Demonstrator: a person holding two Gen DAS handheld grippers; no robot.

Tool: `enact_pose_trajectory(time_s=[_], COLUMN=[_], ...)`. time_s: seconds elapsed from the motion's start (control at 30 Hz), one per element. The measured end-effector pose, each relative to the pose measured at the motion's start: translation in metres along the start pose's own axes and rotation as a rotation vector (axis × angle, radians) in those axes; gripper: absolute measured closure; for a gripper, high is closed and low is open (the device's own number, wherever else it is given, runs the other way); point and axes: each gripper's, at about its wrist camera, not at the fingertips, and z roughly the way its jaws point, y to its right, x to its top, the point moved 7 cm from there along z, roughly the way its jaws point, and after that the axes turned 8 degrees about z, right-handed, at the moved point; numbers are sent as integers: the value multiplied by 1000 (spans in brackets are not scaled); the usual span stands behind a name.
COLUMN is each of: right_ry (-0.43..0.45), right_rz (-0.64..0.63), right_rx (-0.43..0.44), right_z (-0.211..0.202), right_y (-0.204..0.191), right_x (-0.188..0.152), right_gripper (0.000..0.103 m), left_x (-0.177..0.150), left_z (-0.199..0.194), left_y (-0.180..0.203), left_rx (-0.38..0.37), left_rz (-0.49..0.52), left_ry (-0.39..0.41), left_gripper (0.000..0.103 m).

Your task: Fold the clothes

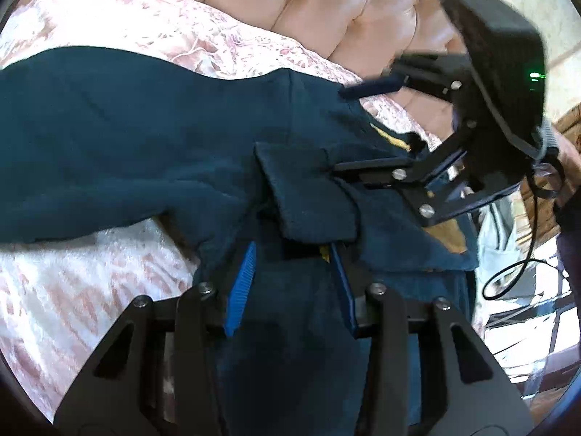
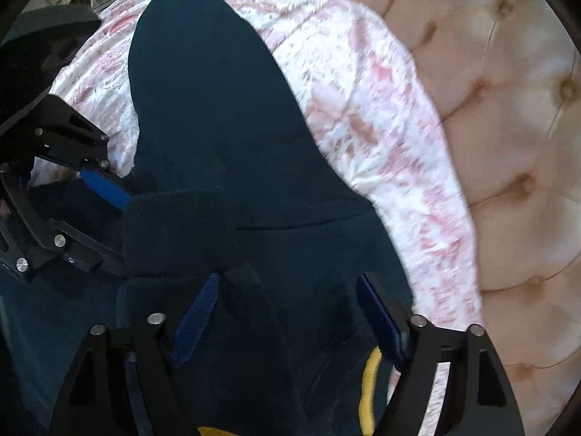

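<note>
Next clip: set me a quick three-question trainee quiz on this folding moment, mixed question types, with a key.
1. True or false: the dark teal garment lies on a pink-and-white patterned bedspread.
2. What stands behind the bedspread? A) a tiled wall B) a tufted peach headboard C) a wooden wardrobe
3. Fill in: the accent colour showing on the garment near the right hand-held gripper is ____.

Key: 1 true; 2 B; 3 yellow. The yellow trim sits between that gripper's fingers; the left hand-held gripper also has teal cloth between its blue pads.
</note>
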Motion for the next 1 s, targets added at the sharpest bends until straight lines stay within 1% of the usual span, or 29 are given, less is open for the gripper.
enact_pose_trajectory(time_s=[0.03,0.07,0.1,0.13,0.17,0.23,0.3,0.43,0.5,0.6,0.7,0.8,0.83,0.87,0.9,0.97,1.0], right_ry=[-11,-23,-28,-25,-21,7,39,90,96,102,100,105,105,104,102,97,94], right_rz=[7,14,10,13,27,77,130,242,264,299,335,345,353,361,369,378,388], right_rx=[16,31,24,33,44,53,80,105,111,126,144,143,147,151,153,150,145], right_z=[0,0,0,0,0,-2,-6,-12,-12,-9,-4,0,1,1,2,3,4], right_y=[0,0,0,-2,-2,1,6,21,24,27,31,32,33,34,35,37,38], right_x=[-1,-1,-3,-4,-5,-4,-5,-12,-15,-17,-18,-18,-18,-17,-17,-16,-15], right_gripper=[62,81,88,92,98,98,99,99,99,99,99,99,99,99,99,99,99], left_x=[1,3,4,4,4,4,3,3,-1,-2,-5,-3,-1,2,4,5,5], left_z=[-3,-6,-9,-10,-12,-14,-16,-18,-18,-9,-5,-2,2,7,12,19,21], left_y=[-2,-5,-7,-8,-8,-8,-5,13,22,25,26,30,29,29,28,24,24], left_rx=[-3,5,9,10,10,3,-19,-53,-94,-156,-163,-178,-196,-218,-219,-195,-185], left_rz=[-14,-28,-40,-51,-57,-66,-66,-16,-11,-50,-38,-31,-48,-73,-83,-80,-67], left_ry=[9,24,36,45,51,69,79,110,103,86,78,96,93,87,81,67,57], left_gripper=[59,59,59,59,59,59,59,59,59,59,59,62,66,67,68,88,91])
